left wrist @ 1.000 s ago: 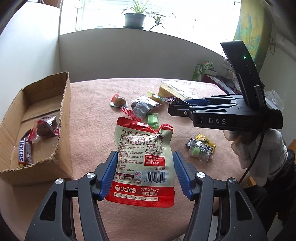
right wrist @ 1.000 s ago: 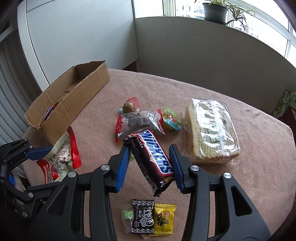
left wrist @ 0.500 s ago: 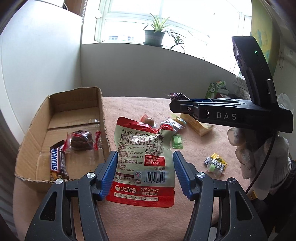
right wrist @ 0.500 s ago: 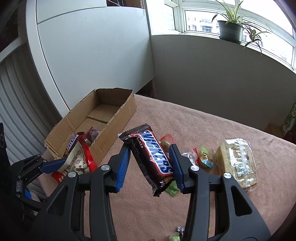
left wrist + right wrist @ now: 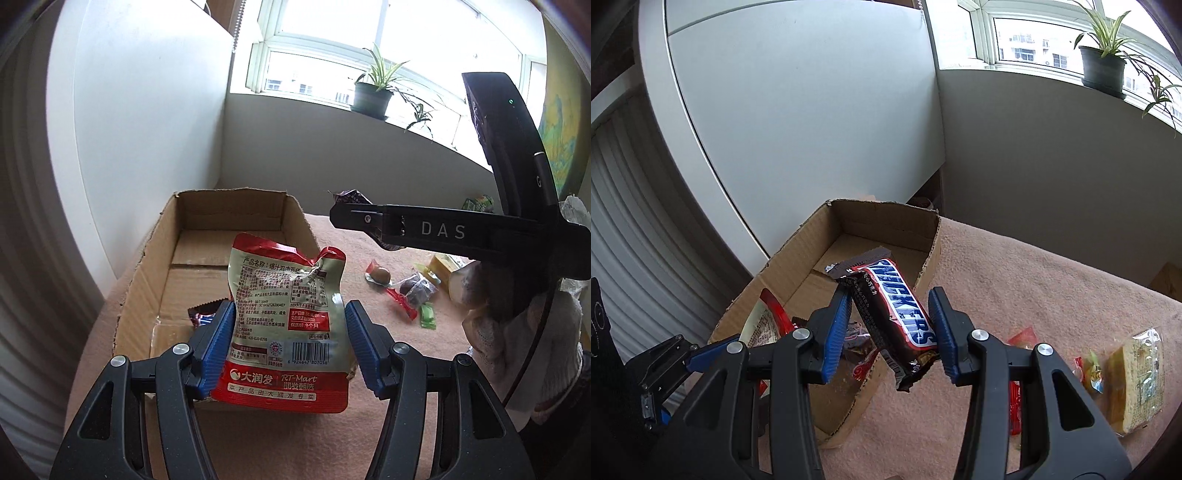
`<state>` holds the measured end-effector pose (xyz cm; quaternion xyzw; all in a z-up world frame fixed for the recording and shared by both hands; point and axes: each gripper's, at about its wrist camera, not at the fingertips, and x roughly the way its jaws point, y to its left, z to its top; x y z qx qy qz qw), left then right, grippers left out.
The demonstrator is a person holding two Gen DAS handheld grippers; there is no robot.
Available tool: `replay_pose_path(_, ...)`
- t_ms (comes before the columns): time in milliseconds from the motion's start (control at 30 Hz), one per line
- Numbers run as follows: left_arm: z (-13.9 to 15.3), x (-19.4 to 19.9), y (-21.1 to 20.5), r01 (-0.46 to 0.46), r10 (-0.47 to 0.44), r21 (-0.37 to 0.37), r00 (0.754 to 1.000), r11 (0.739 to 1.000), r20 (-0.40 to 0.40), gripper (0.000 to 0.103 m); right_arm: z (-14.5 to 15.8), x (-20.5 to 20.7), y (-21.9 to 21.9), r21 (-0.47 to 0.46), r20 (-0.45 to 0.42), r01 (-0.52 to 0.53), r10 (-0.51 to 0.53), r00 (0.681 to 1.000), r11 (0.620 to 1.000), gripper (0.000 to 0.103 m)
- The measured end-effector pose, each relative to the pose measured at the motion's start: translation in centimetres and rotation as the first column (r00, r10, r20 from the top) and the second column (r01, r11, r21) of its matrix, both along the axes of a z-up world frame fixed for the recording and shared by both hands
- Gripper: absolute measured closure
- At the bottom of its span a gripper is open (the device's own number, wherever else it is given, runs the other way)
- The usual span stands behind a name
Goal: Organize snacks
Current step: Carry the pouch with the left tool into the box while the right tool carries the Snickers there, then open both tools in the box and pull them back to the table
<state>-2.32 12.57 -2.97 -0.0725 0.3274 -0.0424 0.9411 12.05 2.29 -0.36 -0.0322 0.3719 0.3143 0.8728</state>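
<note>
Left wrist view, surroundings: a cardboard box (image 5: 207,258) is sitting open-topped on the pink tablecloth (image 5: 369,424), just ahead of the fingers; loose snacks (image 5: 406,288) are lying farther right on the cloth, and the right gripper (image 5: 343,214) is reaching in from the right above them, partly hiding them
Left wrist view, grip: the left gripper (image 5: 290,347) is pinching a red-and-cream snack pouch (image 5: 286,325) between its blue pads, jaws closed in only as far as the pouch's width
Left wrist view, pouch: it is standing upright, long axis running away from the camera, crumpled top edge pointing toward the box's far wall (it is covering most of the box's near end, where a dark wrapper (image 5: 201,315) is peeking out)
Right wrist view, surroundings: the box (image 5: 849,236) is lying ahead and left; the left gripper (image 5: 701,354) and its pouch (image 5: 764,321) are showing over the box's near left corner; a bread pack (image 5: 1134,380) is resting at the far right
Right wrist view, grip: the right gripper (image 5: 888,332) is clamping a Snickers bar (image 5: 897,310), jaws narrowed onto its sides
Right wrist view, bar: it is hanging over the box's right wall, long axis slanting, upper end pointing up-left toward the box interior, lower end drooping toward the camera
</note>
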Motion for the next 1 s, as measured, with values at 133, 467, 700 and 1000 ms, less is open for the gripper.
replay_pose_path(133,-0.5,0.7,1.1,-0.024,0.024,0.0,1.0,1.0,-0.019,0.043,-0.6,0.9,1.9,-0.021,0.0,-0.002,0.002,1.0,1.0,0.058)
replay_pose_path(467,-1.0,2.3,2.5,-0.054,0.054,0.007,0.997,0.999,-0.045,0.043,-2.5,3.4,5.7,-0.047,-0.033,0.002,-0.004,0.999,0.999,0.057)
replay_pose_path(700,-1.4,2.9,3.3,-0.072,0.073,0.007,0.996,0.997,-0.056,0.035,-3.1,3.9,6.7,-0.063,-0.017,0.017,-0.018,1.0,0.998,0.032)
replay_pose_path(1000,-1.0,2.2,3.5,-0.071,0.072,0.016,0.996,0.997,-0.044,0.035,-2.6,3.4,6.4,-0.061,0.004,0.025,-0.025,1.0,0.998,0.023)
